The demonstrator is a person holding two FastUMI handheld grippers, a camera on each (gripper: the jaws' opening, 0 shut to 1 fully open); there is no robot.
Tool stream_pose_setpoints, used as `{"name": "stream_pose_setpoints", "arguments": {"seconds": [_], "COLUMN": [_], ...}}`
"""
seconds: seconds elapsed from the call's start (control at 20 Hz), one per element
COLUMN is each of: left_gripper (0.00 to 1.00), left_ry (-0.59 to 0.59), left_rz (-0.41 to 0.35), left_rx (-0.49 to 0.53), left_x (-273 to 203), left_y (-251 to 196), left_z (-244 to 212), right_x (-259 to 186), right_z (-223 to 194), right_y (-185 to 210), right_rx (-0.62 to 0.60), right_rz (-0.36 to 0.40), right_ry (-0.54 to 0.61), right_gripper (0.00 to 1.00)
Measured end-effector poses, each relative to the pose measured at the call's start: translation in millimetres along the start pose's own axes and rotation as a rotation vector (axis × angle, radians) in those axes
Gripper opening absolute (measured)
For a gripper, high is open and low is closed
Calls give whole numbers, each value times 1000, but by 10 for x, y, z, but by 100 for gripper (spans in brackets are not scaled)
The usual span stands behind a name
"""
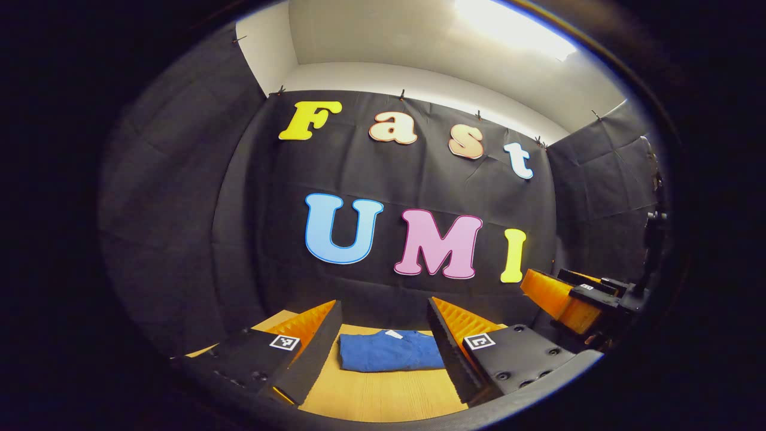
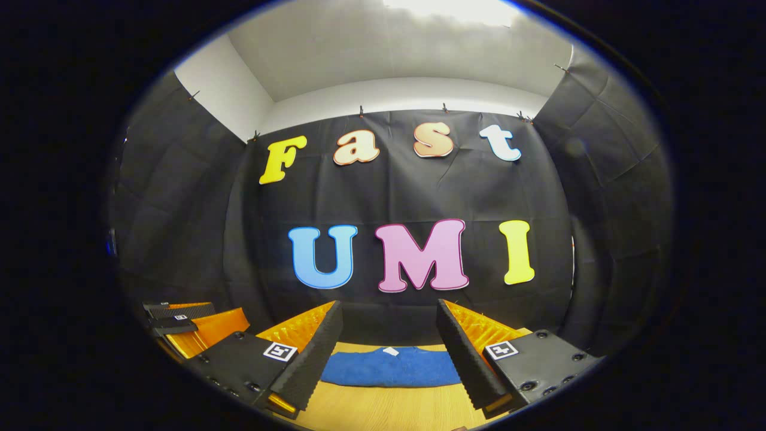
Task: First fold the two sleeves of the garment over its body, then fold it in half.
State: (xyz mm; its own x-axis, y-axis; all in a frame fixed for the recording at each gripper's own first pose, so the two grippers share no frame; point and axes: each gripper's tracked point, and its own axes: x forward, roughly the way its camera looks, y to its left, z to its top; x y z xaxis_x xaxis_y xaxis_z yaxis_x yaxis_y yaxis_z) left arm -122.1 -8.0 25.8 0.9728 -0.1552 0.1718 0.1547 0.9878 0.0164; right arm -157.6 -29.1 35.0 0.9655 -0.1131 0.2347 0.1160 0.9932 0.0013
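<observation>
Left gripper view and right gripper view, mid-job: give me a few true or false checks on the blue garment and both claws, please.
1. The blue cloth garment lies folded into a compact block on the wooden table. True.
2. The left claw is shut on the garment. False: its fingers stand apart, nothing between them.
3. A small white tag shows at the garment's far edge. True.
4. The right claw holds a sleeve in the air. False: it is open and empty; the garment rests flat.
5. The garment hangs off the table's near edge. False: bare wood lies in front of it.
</observation>
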Motion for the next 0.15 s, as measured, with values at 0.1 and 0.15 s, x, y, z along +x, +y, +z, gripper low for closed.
{"name": "stream_pose_setpoints", "arguments": {"seconds": [0.1,0.15], "left_gripper": [82,82], "left_ry": [6,1], "left_rz": [-34,-28], "left_rx": [42,67], "left_x": [-5,-22], "left_y": [-65,-52], "left_z": [-32,-6], "right_x": [-7,-14], "right_z": [-33,-30], "right_y": [-3,-17], "right_rx": [29,36], "right_rz": [-1,-10], "right_ry": [18,19], "right_gripper": [89,89]}}
